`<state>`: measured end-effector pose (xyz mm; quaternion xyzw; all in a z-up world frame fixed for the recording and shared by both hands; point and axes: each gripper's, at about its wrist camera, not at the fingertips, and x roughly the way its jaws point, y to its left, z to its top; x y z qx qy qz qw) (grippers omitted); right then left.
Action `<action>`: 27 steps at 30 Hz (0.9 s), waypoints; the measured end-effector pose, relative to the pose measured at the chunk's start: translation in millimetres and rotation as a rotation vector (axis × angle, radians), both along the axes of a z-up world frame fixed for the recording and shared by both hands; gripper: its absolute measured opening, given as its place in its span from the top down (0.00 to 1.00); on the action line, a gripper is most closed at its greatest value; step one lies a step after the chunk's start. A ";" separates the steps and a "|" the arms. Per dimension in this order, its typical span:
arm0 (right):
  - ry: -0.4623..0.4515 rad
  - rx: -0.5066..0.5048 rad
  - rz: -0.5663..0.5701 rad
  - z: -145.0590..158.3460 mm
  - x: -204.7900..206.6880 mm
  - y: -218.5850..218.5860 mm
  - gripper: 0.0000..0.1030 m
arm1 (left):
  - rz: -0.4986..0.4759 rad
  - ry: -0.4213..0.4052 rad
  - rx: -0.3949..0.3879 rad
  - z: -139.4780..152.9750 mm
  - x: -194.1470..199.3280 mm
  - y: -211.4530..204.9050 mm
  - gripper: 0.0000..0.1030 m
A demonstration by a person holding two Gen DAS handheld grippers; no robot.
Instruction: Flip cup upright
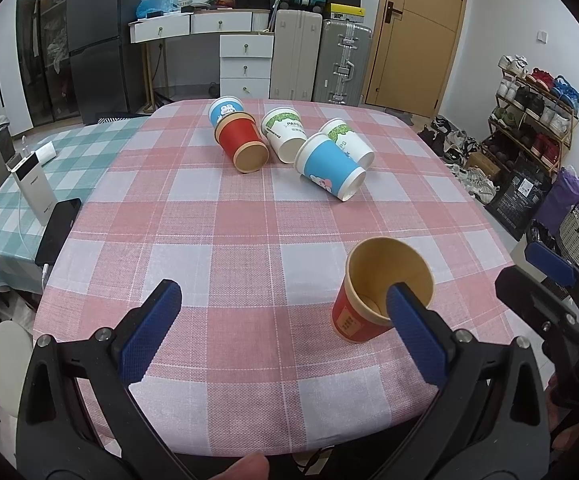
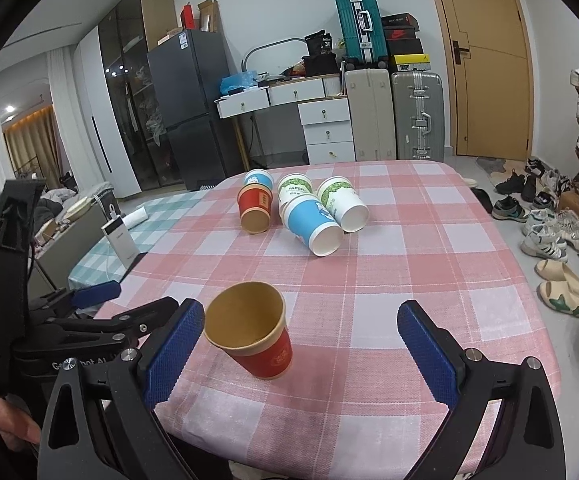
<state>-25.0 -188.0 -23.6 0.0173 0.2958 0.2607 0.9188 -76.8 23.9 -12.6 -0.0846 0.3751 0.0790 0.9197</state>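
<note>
blue-padded fingers [image 2: 173, 354] of the right gripper [image 2: 301, 354], nearest item: spread wide, nothing between them, low over the near table edge.

left gripper [image 1: 285, 336]: likewise spread wide and empty; its right finger overlaps the red cup's rim in the left wrist view, contact cannot be told.

red cup [image 2: 255, 334], kraft lining: stands mouth up on the pink checked tablecloth [image 2: 409, 280] near the front edge, long axis roughly vertical. lies just ahead of the right gripper, left of its centre line, beside its left finger; for the left gripper it sits off to the right. judged already upright.

second red cup [image 1: 241, 144]: on its side mid-table, mouth toward the cameras, long axis running near to far. well ahead of both grippers, more in line with the left one.

blue cup [image 1: 331, 168]: on its side, mouth facing near-right.

two white green-printed cups [image 1: 283, 134], [image 1: 347, 142]: on their sides behind it.

further blue cup [image 1: 225, 110]: behind the second red one, attitude unclear.

judgement: five cups appear left to right.
</note>
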 end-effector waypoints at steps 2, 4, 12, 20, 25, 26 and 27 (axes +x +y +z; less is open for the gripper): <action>-0.004 0.001 0.000 1.2 -0.3 0.6 0.04 | 0.000 0.000 -0.001 0.0 -0.5 0.6 0.01; -0.009 -0.002 0.004 2.6 -2.0 2.3 0.04 | 0.001 -0.002 0.000 0.1 -1.2 1.4 0.01; -0.016 -0.009 0.014 3.4 -3.9 5.1 0.04 | 0.002 -0.002 0.000 -0.1 -2.3 2.9 0.01; -0.013 -0.011 0.013 1.9 -5.0 5.7 0.04 | -0.001 -0.003 -0.001 -0.8 -3.2 4.2 0.01; -0.015 -0.014 0.011 1.7 -4.2 5.1 0.04 | 0.001 0.001 -0.006 -2.3 -2.4 5.0 0.01; -0.015 -0.014 0.009 1.2 -4.1 4.6 0.04 | -0.001 0.000 -0.007 -2.1 -2.3 4.7 0.01; -0.016 -0.014 0.007 0.8 -4.3 4.2 0.04 | -0.001 -0.002 -0.004 -1.6 -2.3 4.5 0.01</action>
